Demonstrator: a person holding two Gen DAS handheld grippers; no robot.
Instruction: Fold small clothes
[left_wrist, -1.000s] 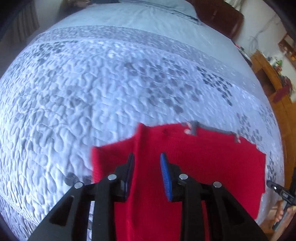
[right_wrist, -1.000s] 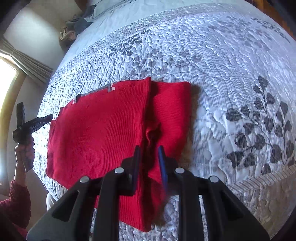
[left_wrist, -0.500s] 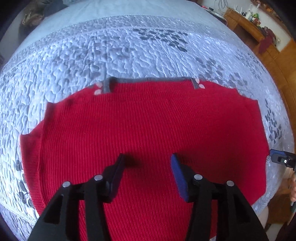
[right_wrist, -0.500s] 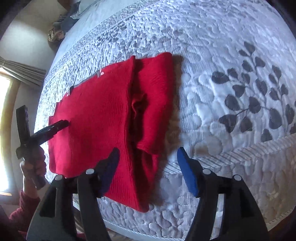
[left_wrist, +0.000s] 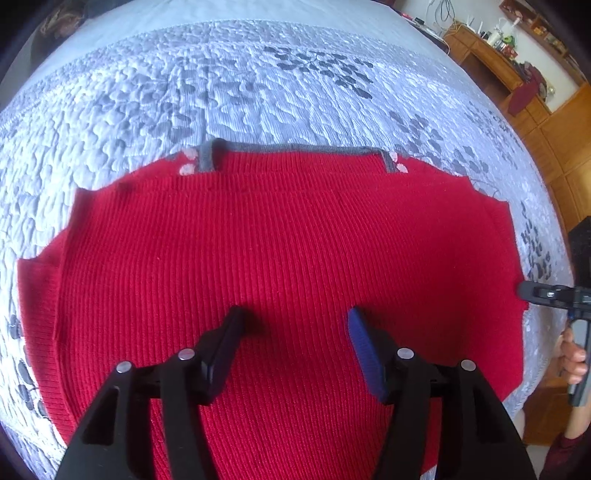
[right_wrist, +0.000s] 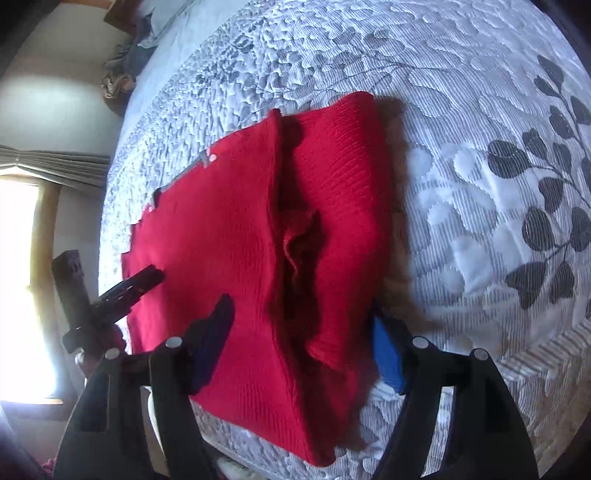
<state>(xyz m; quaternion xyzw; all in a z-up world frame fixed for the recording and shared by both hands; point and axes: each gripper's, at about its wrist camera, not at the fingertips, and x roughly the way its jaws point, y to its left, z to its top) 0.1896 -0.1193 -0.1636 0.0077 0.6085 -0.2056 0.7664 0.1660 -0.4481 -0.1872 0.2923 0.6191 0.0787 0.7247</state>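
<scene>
The left tool hangs over the near part of the red sweater, pointing steeply down at it. Its jaws stand well apart, having just been opening, and nothing is between them; the pads do not press on the knit, though whether the tips brush it cannot be told. The right tool sits over the sweater's near right edge, where a flap has been folded in over the body. Its jaws were opening and have just eased in a little, and they stand apart: the dark finger is over the body and the blue finger just beside the folded edge, so the folded flap lies between them, unclamped.

The sweater lies flat on the bed, spread on a white quilt with grey leaves, near the bed's front edge. In the left wrist view its grey collar lies at the far side. Beyond the sweater's right edge, in that view, the right tool's fingertip and part of the hand holding it show. Past the bed's far right corner stands a wooden cabinet.
</scene>
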